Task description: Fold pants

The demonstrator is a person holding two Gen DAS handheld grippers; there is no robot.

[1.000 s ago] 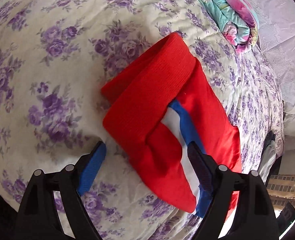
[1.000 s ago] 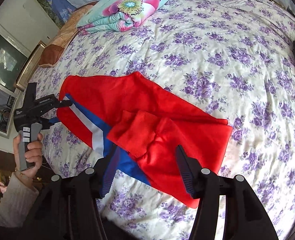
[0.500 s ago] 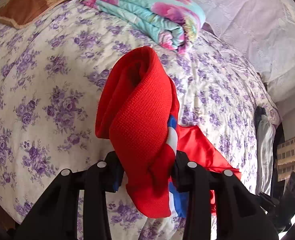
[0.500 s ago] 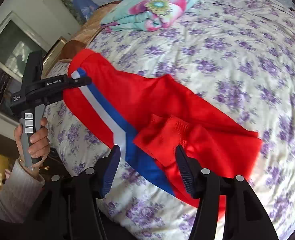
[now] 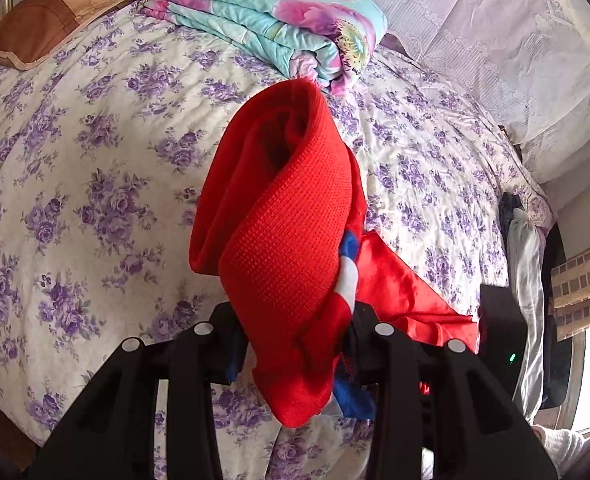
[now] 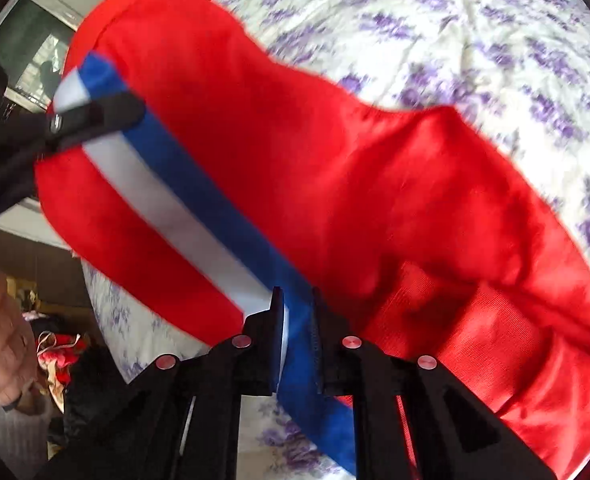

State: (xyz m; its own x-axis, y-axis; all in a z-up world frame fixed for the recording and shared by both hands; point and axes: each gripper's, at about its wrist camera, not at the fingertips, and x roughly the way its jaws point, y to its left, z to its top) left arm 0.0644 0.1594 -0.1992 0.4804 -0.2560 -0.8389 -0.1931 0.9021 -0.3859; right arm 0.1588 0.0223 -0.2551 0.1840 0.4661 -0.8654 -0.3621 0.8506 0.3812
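Observation:
The red pants [image 6: 335,168] with a white and blue side stripe [image 6: 199,200] hang lifted over the flowered bed. My right gripper [image 6: 297,320] is shut on the stripe edge at the folded end. My left gripper [image 5: 295,344] is shut on the other end, where the ribbed red waistband [image 5: 287,232] bunches up between its fingers. The left gripper also shows in the right wrist view [image 6: 91,116], pinching the stripe at the upper left. The rest of the pants trails down to the bed in the left wrist view [image 5: 407,292].
The bed has a cream cover with purple flowers [image 5: 95,160]. A folded teal floral quilt [image 5: 279,20] and a brown pillow [image 5: 35,24] lie at its far end. A window [image 6: 31,52] and a clothes pile [image 6: 59,356] are at the left of the right wrist view.
Both grippers closed on the pants and lifted them off the bed. The right gripper moved in to the stripe edge; the cloth now hangs stretched between the two grippers.

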